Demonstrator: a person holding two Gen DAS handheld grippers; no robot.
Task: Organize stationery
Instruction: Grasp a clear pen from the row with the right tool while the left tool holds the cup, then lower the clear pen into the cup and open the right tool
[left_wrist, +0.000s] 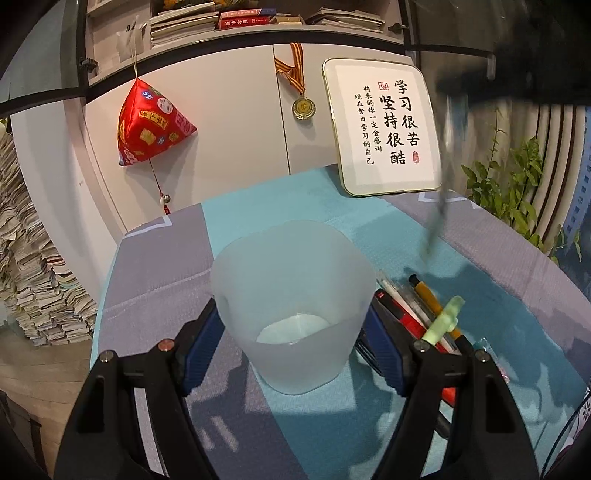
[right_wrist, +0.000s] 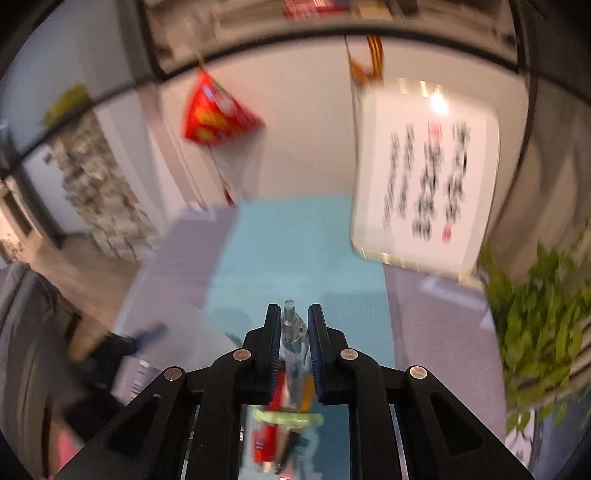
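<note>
My left gripper is shut on a frosted translucent cup that stands upright on the table, a blue pad on each side. The cup looks empty. A pile of pens lies just right of the cup, with a pale green piece on top. My right gripper is shut on a clear pen and holds it above the table; in the left wrist view it shows as a dark blur at the top right with the pen hanging down. The pile shows below the right gripper.
A framed calligraphy board leans on the white cabinet at the table's far edge. A red pyramid ornament and a medal hang on the cabinet. A green plant stands right. Paper stacks stand left. The tablecloth is teal and grey.
</note>
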